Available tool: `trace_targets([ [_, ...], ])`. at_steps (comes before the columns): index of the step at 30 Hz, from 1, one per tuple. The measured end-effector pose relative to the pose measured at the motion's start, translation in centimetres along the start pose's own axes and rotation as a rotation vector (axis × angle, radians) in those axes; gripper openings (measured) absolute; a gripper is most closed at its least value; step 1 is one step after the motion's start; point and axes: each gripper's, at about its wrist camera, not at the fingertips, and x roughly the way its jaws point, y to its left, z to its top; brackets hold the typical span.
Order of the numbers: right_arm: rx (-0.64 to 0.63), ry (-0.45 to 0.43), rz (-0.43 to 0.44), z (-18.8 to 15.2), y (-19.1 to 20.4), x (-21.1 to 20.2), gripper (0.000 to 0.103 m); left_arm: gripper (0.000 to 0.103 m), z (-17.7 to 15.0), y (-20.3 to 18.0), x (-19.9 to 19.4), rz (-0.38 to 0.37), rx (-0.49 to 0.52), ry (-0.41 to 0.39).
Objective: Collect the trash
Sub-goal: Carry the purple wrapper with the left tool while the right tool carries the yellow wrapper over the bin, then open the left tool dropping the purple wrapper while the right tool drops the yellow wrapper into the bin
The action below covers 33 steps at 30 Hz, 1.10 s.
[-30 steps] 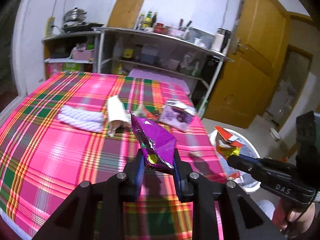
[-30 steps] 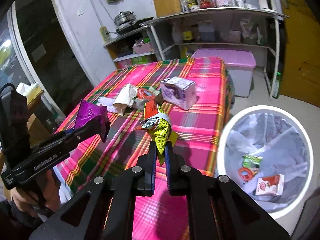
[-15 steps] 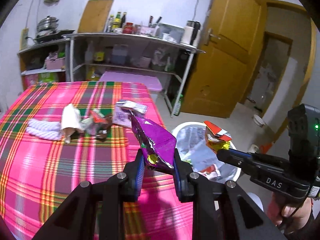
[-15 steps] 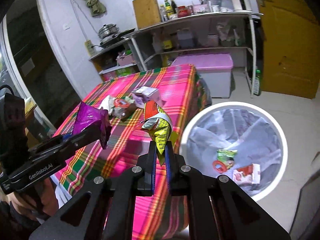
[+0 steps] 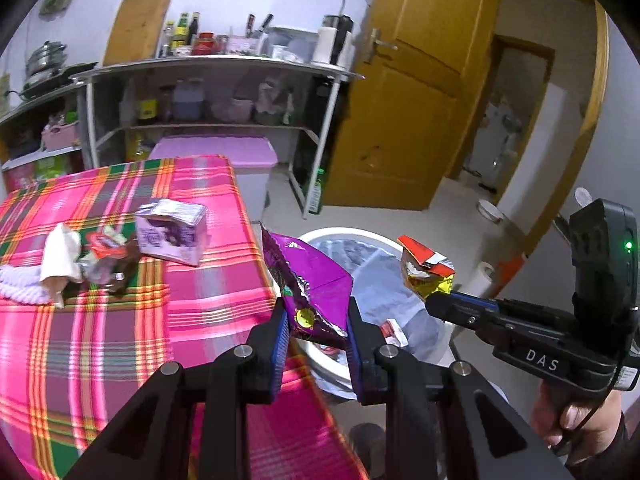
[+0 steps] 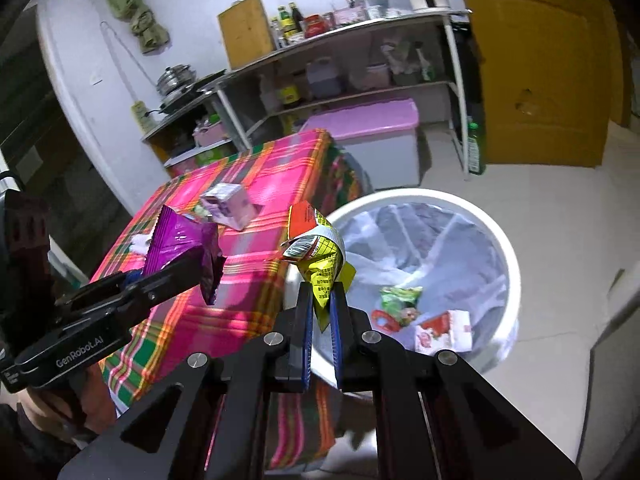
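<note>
My left gripper [image 5: 316, 312] is shut on a purple snack wrapper [image 5: 312, 280], held over the table edge beside the white bin [image 5: 360, 244]; it also shows in the right wrist view [image 6: 176, 240]. My right gripper [image 6: 321, 300] is shut on a yellow and red wrapper [image 6: 320, 252], held above the near rim of the bin [image 6: 496, 240]; it also shows in the left wrist view [image 5: 426, 272]. The bin is lined with a clear bag and holds a few wrappers [image 6: 400, 300] and a small carton [image 6: 444, 332].
On the pink plaid table [image 5: 100, 320] lie a purple carton [image 5: 172, 234], crumpled wrappers [image 5: 108, 256], a white tissue [image 5: 60, 260] and a white cloth [image 5: 16, 288]. Shelves [image 5: 208, 92], a purple-lidded box [image 5: 212, 152] and a wooden door [image 5: 412, 92] stand behind.
Both grippers have swung right from over the table toward the bin, each still holding its wrapper. The bin now sits closer and larger in both views.
</note>
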Motion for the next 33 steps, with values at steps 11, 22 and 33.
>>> trace_targets([
  [11, 0.063, 0.060, -0.041, -0.5, -3.5, 1.7, 0.009, 0.026, -0.1, -1.9, 5.5, -0.048, 0.042, 0.100],
  [22, 0.113, 0.138, -0.086, -1.2, -6.4, 4.4, 0.013, 0.028, 0.0, -2.2, 10.5, -0.074, 0.048, 0.204],
  [33, 0.108, 0.095, -0.077, -0.9, -5.7, 3.0, 0.033, 0.044, -0.2, -1.6, 10.2, -0.081, 0.007, 0.196],
])
